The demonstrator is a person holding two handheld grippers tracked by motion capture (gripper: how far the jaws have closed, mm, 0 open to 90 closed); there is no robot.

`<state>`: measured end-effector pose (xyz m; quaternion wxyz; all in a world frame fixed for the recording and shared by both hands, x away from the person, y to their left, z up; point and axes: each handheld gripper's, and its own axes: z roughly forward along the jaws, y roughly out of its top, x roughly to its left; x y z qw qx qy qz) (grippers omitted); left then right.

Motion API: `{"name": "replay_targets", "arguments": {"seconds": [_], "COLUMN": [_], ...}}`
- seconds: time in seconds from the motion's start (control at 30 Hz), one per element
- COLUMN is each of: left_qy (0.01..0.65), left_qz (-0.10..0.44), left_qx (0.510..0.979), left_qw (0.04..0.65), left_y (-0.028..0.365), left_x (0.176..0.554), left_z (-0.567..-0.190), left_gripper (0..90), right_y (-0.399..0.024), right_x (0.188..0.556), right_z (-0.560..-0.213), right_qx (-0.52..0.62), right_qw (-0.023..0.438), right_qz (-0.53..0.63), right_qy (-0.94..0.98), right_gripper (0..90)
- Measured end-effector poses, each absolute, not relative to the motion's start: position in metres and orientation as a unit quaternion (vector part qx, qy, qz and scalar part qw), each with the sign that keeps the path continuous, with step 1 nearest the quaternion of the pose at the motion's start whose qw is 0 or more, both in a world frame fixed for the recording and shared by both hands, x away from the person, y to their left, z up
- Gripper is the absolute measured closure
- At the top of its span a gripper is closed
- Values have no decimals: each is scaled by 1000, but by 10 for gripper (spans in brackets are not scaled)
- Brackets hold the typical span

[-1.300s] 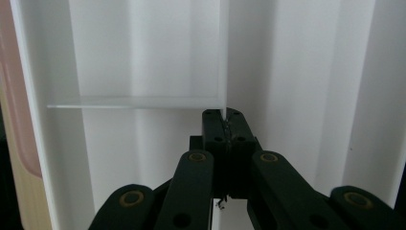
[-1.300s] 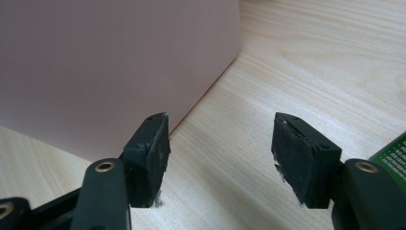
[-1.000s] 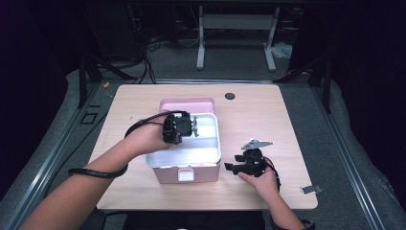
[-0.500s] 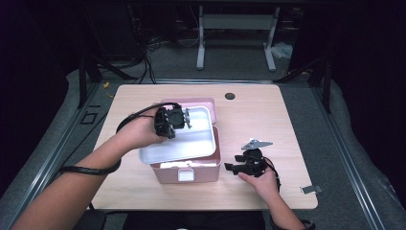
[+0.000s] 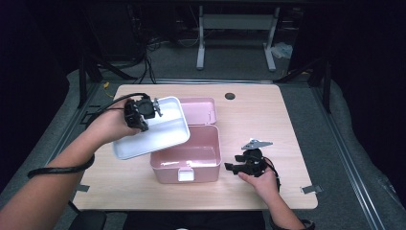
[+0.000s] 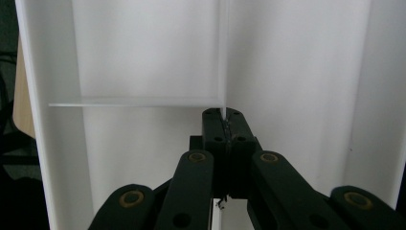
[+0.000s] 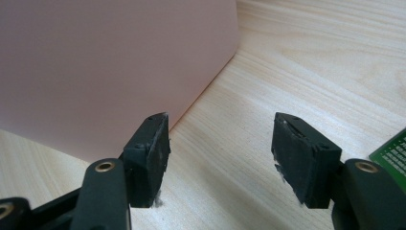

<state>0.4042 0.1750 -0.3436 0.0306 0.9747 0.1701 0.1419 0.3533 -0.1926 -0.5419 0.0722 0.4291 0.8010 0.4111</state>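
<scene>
A pink box (image 5: 191, 160) stands open in the middle of the table, its lid (image 5: 198, 111) laid back behind it. My left gripper (image 5: 152, 108) is shut on the thin divider wall of a white inner tray (image 5: 153, 132), which hangs tilted above the box's left side. In the left gripper view the jaws pinch that white divider (image 6: 223, 103), with the tray's (image 6: 297, 72) floor behind. My right gripper (image 5: 235, 167) rests on the table just right of the box, open and holding nothing. In the right gripper view the box's pink wall (image 7: 110, 67) is close at the left.
The wooden table (image 5: 268, 120) has a dark round hole (image 5: 230, 96) near its far edge. A corner of a green circuit board (image 7: 392, 153) lies at the right in the right gripper view. Dark floor, cables and a metal stand surround the table.
My left gripper has lifted the white tray out of the pink box and carried it up and to the left. The right gripper has stayed put.
</scene>
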Motion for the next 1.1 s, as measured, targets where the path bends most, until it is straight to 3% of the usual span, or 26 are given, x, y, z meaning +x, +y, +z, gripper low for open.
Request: {"name": "replay_targets", "arguments": {"seconds": [0.63,1.1], "left_qy": [282,393], "left_qz": [125,72], "left_qx": [951,916], "left_qw": [39,49], "left_y": [261,293], "left_x": [415,449], "left_z": [-351,-407], "left_gripper": [896,896], "right_y": [-191,-191], "right_x": [353,354], "right_z": [-542,-543], "right_qx": [430,429], "right_qw": [74,72], "right_qz": [409,410], "right_qy": [802,802], "right_gripper": [379,380]}}
